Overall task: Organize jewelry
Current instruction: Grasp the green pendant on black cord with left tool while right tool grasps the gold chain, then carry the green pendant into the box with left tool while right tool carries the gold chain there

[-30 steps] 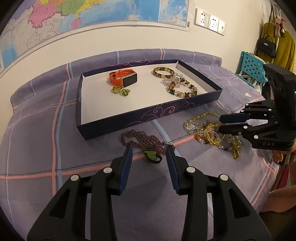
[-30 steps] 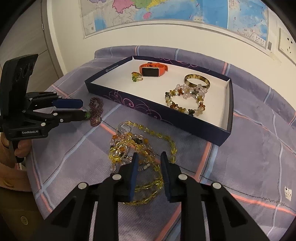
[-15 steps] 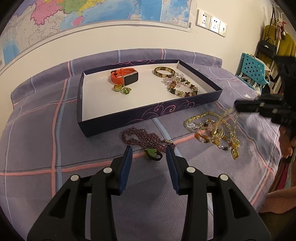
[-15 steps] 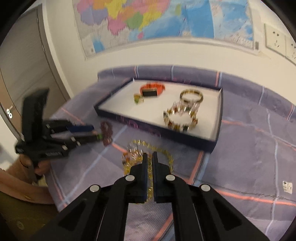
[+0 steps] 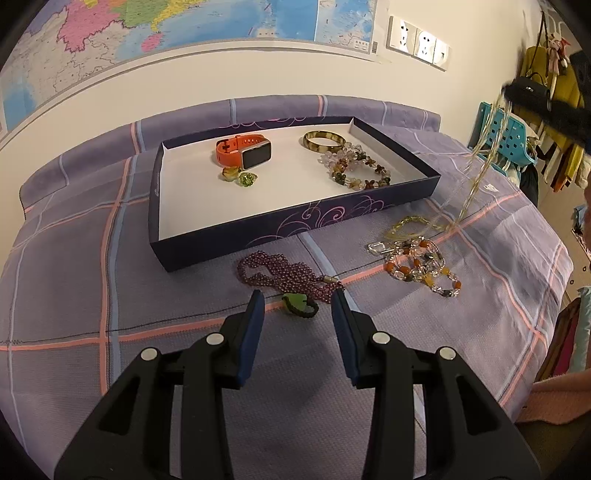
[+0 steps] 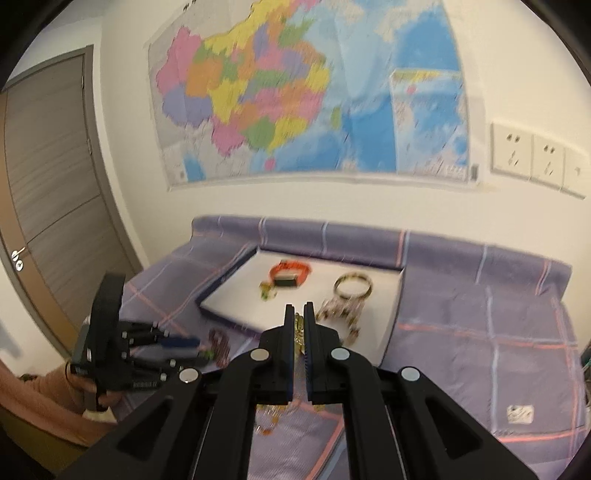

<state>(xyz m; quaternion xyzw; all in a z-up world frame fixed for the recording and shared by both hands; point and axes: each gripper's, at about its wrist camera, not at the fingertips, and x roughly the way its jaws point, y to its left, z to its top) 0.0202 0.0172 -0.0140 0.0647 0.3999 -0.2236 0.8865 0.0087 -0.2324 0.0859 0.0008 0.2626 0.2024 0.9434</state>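
Left gripper (image 5: 297, 308): fingers apart, empty, hovering over green pendant (image 5: 294, 301) beside purple bead necklace (image 5: 284, 271) on the bed (image 5: 74, 258).
Right gripper (image 6: 299, 319): fingers clamped on yellow bead chain (image 5: 480, 173).
Left view only: chain hangs blurred, its low end touching the bed near the tray (image 5: 295, 225).
Right view: chain mostly hidden behind fingers.

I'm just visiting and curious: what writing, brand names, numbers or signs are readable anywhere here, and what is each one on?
Nothing can be read for certain.
Wall map: printed place names, too small to read.
Left gripper: white lettering on its body, blurred.
Navy box: a tiny mark on its left wall, too small; otherwise only swirls.
White tag on the bedspread: markings blurred.
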